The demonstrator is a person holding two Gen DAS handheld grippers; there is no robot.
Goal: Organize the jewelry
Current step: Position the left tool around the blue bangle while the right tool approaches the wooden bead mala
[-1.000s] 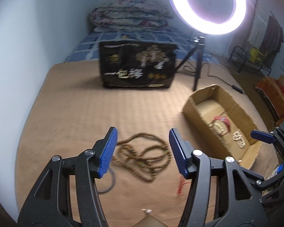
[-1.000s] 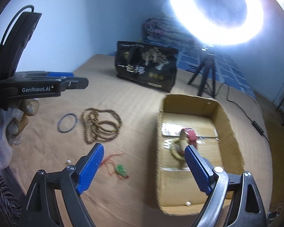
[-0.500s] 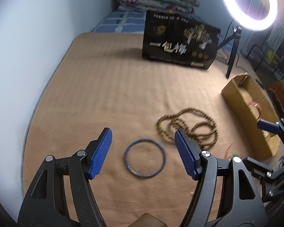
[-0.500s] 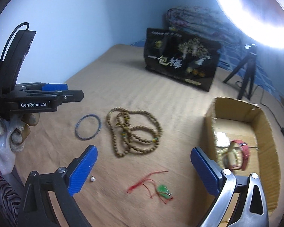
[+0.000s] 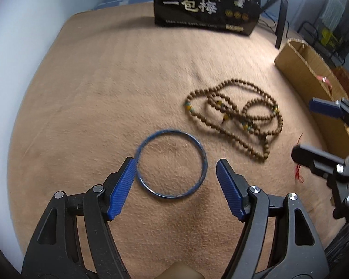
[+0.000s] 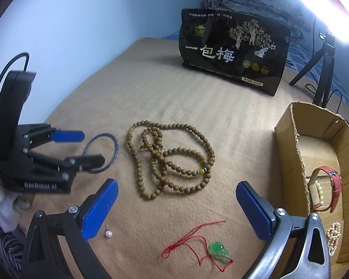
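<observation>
- Left gripper (image 5: 176, 164) points steeply down at the tan blanket (image 5: 118, 88) on the bed, its blue fingers (image 5: 122, 188) spread and opening a touch more.
- The blue bangle (image 5: 172, 162) lies flat on the blanket, right between those fingers; the left pad sits just beside its rim, the right pad stands clear of it. No squeeze on it.
- Beyond the right finger and off to that side, the wooden bead necklace (image 5: 237, 118) sprawls in loose loops, with a few yellow and teal beads among the brown.
- Right gripper (image 6: 174, 193) is wide apart and opening too, nothing between its fingers (image 6: 100, 209) but bare blanket.
- Just ahead of its fingers, roughly centred, the same bead necklace (image 6: 169, 158); the bangle (image 6: 102, 151) is past the left finger, partly under the left gripper (image 6: 69, 148).
- A small white pearl (image 6: 108, 234) sits just beside the right gripper's left finger.
- Near its fingers, low in view, a green pendant on red cord (image 6: 218, 252).
- Outside its right finger, the cardboard box (image 6: 288, 153) holds a red watch strap (image 6: 335, 186), a pale bead bracelet (image 6: 318, 188) and a pearl piece (image 6: 333, 234).
- Far beyond both pairs of fingers, a black snack bag (image 6: 232, 51) stands upright.
</observation>
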